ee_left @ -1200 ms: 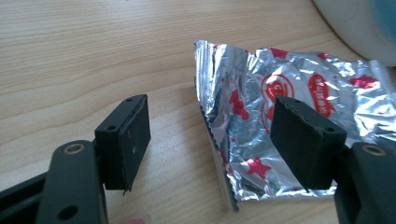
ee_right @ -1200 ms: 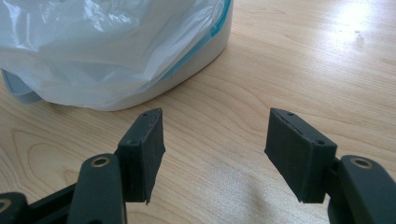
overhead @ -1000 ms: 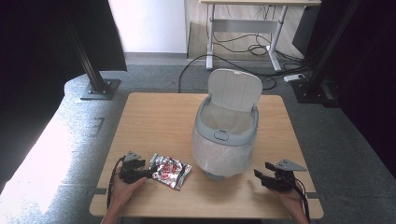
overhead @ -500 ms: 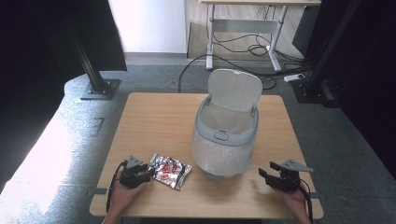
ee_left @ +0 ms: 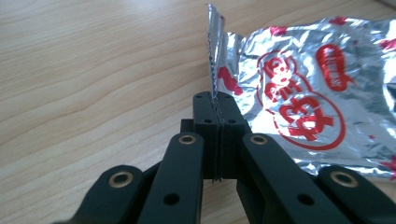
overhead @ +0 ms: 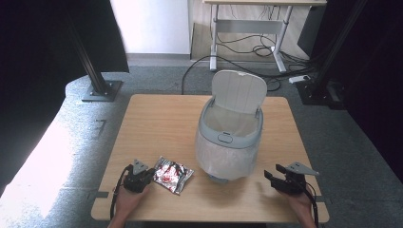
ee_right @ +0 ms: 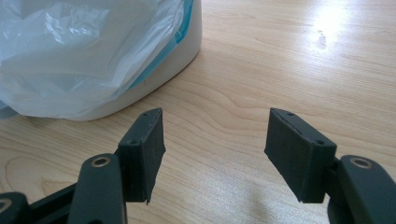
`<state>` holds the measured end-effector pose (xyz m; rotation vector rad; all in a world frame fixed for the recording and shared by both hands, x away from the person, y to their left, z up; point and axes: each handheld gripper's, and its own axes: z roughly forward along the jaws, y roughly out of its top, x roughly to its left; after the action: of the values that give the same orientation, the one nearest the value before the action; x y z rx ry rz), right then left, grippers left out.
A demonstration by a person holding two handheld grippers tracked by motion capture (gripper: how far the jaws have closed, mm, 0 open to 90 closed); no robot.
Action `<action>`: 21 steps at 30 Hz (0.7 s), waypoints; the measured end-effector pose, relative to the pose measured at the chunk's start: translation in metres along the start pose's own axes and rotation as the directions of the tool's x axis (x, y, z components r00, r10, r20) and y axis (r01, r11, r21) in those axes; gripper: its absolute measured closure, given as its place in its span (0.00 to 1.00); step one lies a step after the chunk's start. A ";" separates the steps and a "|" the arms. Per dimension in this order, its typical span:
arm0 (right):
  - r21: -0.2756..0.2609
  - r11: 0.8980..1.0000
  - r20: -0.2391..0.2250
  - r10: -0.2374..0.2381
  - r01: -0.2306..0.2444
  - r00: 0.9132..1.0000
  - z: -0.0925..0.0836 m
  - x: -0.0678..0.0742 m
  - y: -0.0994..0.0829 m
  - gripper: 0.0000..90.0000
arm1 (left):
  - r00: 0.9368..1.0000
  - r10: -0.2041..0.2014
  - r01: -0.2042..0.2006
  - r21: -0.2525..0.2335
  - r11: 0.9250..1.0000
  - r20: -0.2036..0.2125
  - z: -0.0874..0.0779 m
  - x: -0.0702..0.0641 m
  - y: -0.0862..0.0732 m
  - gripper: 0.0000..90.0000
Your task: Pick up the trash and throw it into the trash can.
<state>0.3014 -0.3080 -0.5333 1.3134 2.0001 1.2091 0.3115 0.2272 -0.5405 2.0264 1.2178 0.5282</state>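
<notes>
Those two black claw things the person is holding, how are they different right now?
The left gripper has its jaws pressed together on an edge of the silver and red foil wrapper; they have just been closing. The right gripper has its jaws spread apart with nothing between them. The left sits beside the wrapper, the right near the base of the white bin with its lid up. Both are black, hand-held and low over the wooden table.

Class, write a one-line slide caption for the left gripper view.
Left tool shut on the edge of a silver and red foil wrapper lying on the wooden table.
</notes>
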 end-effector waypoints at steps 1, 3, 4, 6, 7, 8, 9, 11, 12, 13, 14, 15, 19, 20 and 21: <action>0.000 1.000 0.001 0.000 0.000 1.000 0.000 0.000 0.000 0.41 | 1.000 -0.005 0.005 -0.007 1.000 0.006 -0.002 0.000 0.001 1.00; 0.004 1.000 0.005 0.003 -0.003 1.000 0.000 0.000 0.000 0.41 | 1.000 -0.016 0.016 -0.028 0.999 0.025 -0.006 -0.001 0.002 1.00; 0.007 1.000 0.007 0.004 -0.004 1.000 0.000 -0.001 0.000 0.41 | 0.999 -0.025 0.026 -0.037 0.999 0.037 -0.009 -0.001 0.002 1.00; 0.008 1.000 0.009 0.007 -0.007 1.000 0.000 -0.001 0.000 0.41 | 0.996 -0.045 0.050 -0.064 0.997 0.073 -0.017 0.000 0.003 1.00; 0.008 1.000 0.009 0.007 -0.007 1.000 0.000 -0.001 0.000 0.41 | 0.996 -0.045 0.050 -0.064 0.997 0.073 -0.017 0.000 0.003 1.00; 0.007 1.000 0.011 0.008 -0.008 1.000 0.000 -0.002 0.000 0.41 | 0.995 -0.054 0.060 -0.072 0.996 0.085 -0.020 0.001 0.004 1.00; 0.007 1.000 0.012 0.008 -0.008 1.000 -0.001 -0.002 0.000 0.41 | 0.994 -0.057 0.064 -0.079 0.995 0.092 -0.022 0.001 0.004 1.00; 0.007 1.000 0.012 0.007 -0.008 1.000 -0.001 -0.002 0.000 0.41 | 0.994 -0.055 0.063 -0.087 0.994 0.095 -0.027 0.002 0.004 1.00; 0.007 1.000 0.012 0.007 -0.007 1.000 -0.001 -0.002 0.000 0.41 | 0.993 -0.058 0.067 -0.090 0.994 0.100 -0.029 0.003 0.004 1.00; 0.007 1.000 0.011 0.007 -0.007 1.000 -0.001 -0.002 0.000 0.41 | 0.993 -0.063 0.073 -0.096 0.993 0.103 -0.031 0.005 0.005 1.00; 0.007 1.000 0.010 0.006 -0.006 1.000 -0.001 -0.002 0.000 0.41 | 0.992 -0.073 0.084 -0.102 0.991 0.108 -0.032 0.006 0.005 1.00; 0.007 1.000 0.011 0.006 -0.006 1.000 -0.001 -0.002 0.000 0.41 | 0.991 -0.078 0.089 -0.104 0.991 0.112 -0.034 0.007 0.005 1.00; 0.010 1.000 0.010 0.007 -0.007 1.000 -0.001 -0.003 0.000 0.41 | 0.985 -0.114 0.130 -0.126 0.984 0.126 -0.040 0.015 0.004 0.99; 0.010 1.000 0.010 0.007 -0.008 1.000 -0.001 -0.003 0.000 0.41 | 0.984 -0.125 0.142 -0.133 0.981 0.129 -0.043 0.018 0.004 0.99; 0.009 1.000 0.009 0.006 -0.006 1.000 -0.001 -0.003 0.000 0.41 | 0.983 -0.130 0.147 -0.136 0.980 0.131 -0.045 0.020 0.004 0.99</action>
<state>0.3020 -0.3116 -0.5335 1.3281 1.9991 1.1958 0.2940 0.2594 -0.5080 1.8098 1.2010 0.4070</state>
